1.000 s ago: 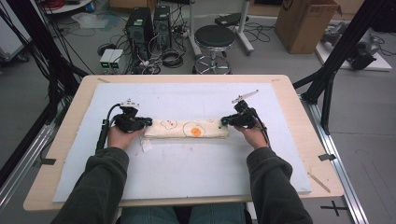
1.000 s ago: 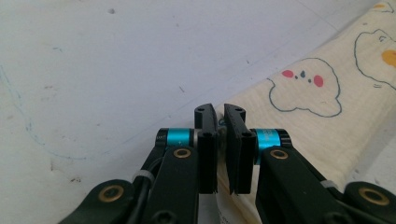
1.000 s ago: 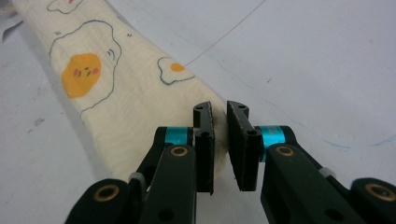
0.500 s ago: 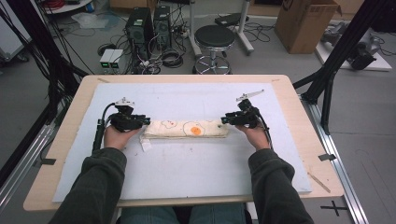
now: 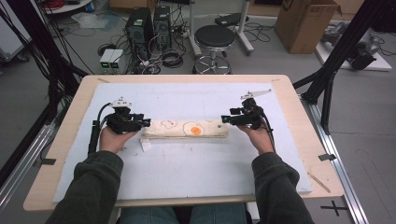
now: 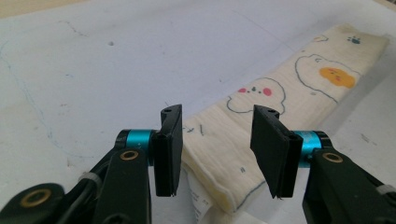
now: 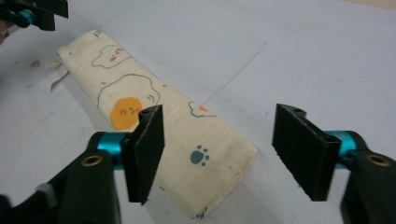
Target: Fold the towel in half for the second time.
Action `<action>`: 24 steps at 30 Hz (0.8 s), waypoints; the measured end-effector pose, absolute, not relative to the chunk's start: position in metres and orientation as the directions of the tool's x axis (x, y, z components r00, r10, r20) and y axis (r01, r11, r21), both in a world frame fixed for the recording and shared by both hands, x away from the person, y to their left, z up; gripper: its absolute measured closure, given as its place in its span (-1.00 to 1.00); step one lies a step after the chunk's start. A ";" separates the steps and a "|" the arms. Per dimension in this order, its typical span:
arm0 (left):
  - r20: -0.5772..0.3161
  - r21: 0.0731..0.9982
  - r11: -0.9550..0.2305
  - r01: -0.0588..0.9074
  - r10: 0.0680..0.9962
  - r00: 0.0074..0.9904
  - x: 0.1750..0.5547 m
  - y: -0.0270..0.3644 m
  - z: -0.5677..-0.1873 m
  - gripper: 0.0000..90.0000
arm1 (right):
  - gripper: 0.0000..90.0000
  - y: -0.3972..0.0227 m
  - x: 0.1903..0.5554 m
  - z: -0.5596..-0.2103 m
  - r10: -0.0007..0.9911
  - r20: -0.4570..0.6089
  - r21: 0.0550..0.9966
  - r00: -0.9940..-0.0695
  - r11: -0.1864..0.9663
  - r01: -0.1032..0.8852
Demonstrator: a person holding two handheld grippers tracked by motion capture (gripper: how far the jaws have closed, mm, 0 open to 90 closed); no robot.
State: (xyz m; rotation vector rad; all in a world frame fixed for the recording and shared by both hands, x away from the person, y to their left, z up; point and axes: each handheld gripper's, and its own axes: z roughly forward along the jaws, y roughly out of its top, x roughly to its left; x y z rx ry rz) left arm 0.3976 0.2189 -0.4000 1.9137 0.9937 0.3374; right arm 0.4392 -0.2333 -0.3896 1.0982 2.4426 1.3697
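A white sheet (image 5: 187,172) is spread over the wooden desk (image 5: 70,154), and on it a folded cream cloth (image 5: 187,129) printed with cartoon figures is laid flat near the middle, its long axis running across the desk from the person's left to right. The left claw (image 5: 145,123) is held just off the cloth's left end and the right claw (image 5: 225,119) just off its right end, both spread and pinching nothing. Compared with a second ago, both ends have been let go, the jaws have just been opening, and the cloth is unmoved.
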 end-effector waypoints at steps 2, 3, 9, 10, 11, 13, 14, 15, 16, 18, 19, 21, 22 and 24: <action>-0.160 0.830 -0.247 0.500 0.753 0.638 0.395 0.219 -0.400 0.18 | -0.39 -0.234 0.438 -0.389 0.652 0.245 0.784 -0.718 0.302 0.543; -0.158 0.831 -0.251 0.496 0.749 0.644 0.394 0.219 -0.400 0.16 | -0.42 -0.234 0.437 -0.388 0.657 0.247 0.782 -0.713 0.299 0.547; -0.160 0.834 -0.250 0.492 0.743 0.650 0.386 0.220 -0.397 0.07 | -0.51 -0.235 0.432 -0.383 0.660 0.238 0.793 -0.713 0.291 0.534; -0.163 0.835 -0.249 0.491 0.740 0.653 0.385 0.220 -0.396 0.05 | -0.52 -0.235 0.431 -0.382 0.658 0.237 0.792 -0.715 0.295 0.534; -0.165 0.835 -0.249 0.490 0.737 0.655 0.384 0.220 -0.396 0.00 | -0.56 -0.235 0.430 -0.382 0.662 0.232 0.792 -0.712 0.297 0.534; -0.158 0.835 -0.257 0.487 0.735 0.659 0.381 0.220 -0.395 -0.03 | -0.58 -0.236 0.428 -0.381 0.665 0.226 0.795 -0.712 0.297 0.529; -0.156 0.836 -0.258 0.485 0.735 0.660 0.380 0.219 -0.395 -0.04 | -0.58 -0.236 0.427 -0.380 0.660 0.224 0.795 -0.717 0.302 0.526; -0.155 0.835 -0.261 0.484 0.733 0.663 0.379 0.219 -0.395 -0.05 | -0.58 -0.236 0.426 -0.380 0.658 0.220 0.794 -0.720 0.308 0.525; -0.152 0.837 -0.263 0.480 0.731 0.665 0.378 0.219 -0.394 -0.07 | -0.58 -0.236 0.426 -0.379 0.657 0.214 0.798 -0.723 0.310 0.517; -0.152 0.836 -0.267 0.480 0.728 0.669 0.376 0.218 -0.393 -0.10 | -0.61 -0.235 0.424 -0.378 0.658 0.214 0.795 -0.722 0.312 0.520; -0.150 0.838 -0.267 0.476 0.725 0.672 0.375 0.217 -0.392 -0.10 | -0.63 -0.235 0.422 -0.377 0.657 0.213 0.797 -0.723 0.311 0.518; -0.147 0.838 -0.275 0.471 0.717 0.681 0.373 0.217 -0.391 -0.10 | -0.65 -0.234 0.420 -0.376 0.659 0.210 0.800 -0.722 0.310 0.515; -0.146 0.837 -0.279 0.471 0.715 0.683 0.372 0.217 -0.390 -0.09 | -0.66 -0.234 0.420 -0.375 0.657 0.206 0.802 -0.725 0.311 0.510; -0.137 0.837 -0.288 0.465 0.713 0.688 0.370 0.216 -0.389 -0.10 | -0.72 -0.233 0.418 -0.375 0.663 0.205 0.800 -0.720 0.310 0.513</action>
